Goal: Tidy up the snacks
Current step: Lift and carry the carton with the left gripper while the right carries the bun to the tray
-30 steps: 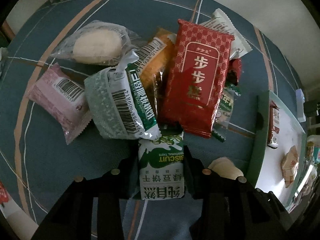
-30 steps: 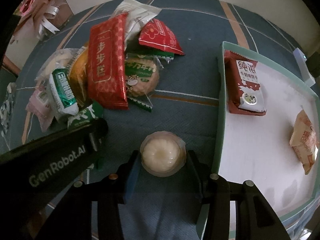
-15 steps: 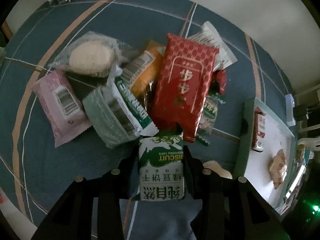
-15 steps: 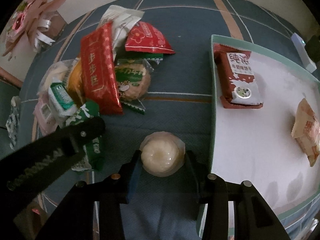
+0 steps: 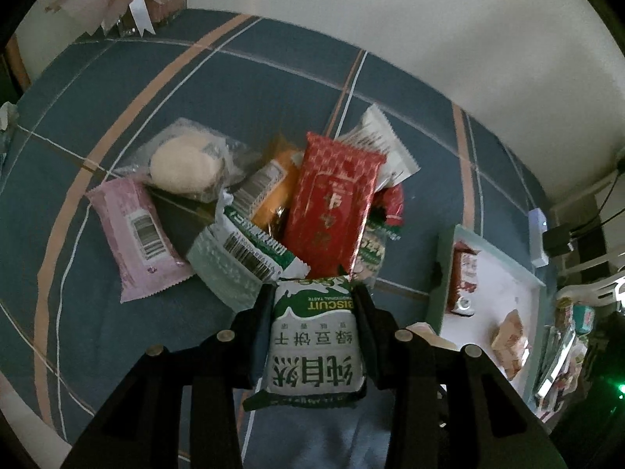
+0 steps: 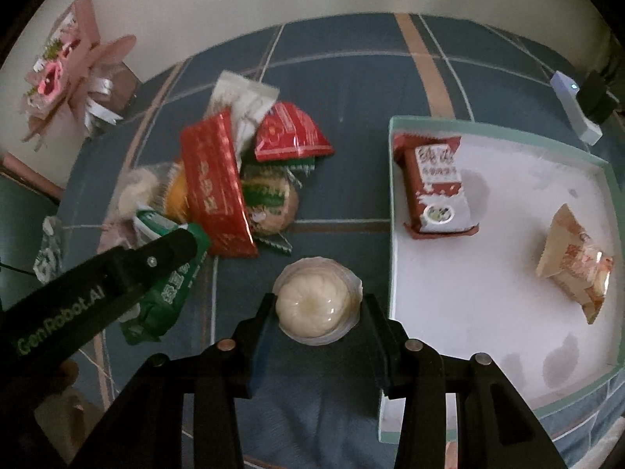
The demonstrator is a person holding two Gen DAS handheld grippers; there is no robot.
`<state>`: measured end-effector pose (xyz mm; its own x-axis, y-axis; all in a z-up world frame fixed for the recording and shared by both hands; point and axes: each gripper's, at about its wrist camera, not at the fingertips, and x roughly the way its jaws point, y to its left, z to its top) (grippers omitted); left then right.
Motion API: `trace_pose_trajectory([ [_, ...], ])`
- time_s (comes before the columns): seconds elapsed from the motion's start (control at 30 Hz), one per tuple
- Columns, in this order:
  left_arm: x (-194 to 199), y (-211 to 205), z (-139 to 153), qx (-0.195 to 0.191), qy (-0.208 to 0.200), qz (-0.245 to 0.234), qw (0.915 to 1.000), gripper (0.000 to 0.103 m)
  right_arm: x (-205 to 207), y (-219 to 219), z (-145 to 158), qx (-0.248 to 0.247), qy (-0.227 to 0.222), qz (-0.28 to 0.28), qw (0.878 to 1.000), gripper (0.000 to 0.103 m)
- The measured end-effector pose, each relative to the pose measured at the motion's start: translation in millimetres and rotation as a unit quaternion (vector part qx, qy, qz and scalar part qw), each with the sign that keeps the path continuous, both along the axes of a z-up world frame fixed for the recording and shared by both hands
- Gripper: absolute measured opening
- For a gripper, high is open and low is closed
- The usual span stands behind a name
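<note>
A: Dim in both views, lit softly from the pale wall (image 5: 449,39) side. Strong fisheye bending, black corners.

B: Brightest on the white tray floor (image 6: 488,273), faintly mottled with soft shadows. Glare on the red foil packet (image 5: 332,203), its print smeared.

A: Slightly blurred toward the edges. Black gripper fingers (image 6: 250,351) nearly without detail. Small green glow (image 5: 620,396) at far right.
</note>
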<state>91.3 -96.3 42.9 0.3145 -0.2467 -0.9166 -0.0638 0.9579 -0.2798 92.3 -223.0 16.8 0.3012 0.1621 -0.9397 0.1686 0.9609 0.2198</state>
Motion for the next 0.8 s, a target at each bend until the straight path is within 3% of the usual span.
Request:
trace_pose_trajectory([
  [0.3,-8,9,29,-0.017,-0.035,0.000,0.9993,0.041,-3,4,20,-0.001,-0.025,-0.003,1.000,0.046],
  [0.8,-11,11,32,-0.026,-0.048,0.003,0.9985,0.041,-10,7,24,-0.009,-0.023,0.004,1.000,0.045],
])
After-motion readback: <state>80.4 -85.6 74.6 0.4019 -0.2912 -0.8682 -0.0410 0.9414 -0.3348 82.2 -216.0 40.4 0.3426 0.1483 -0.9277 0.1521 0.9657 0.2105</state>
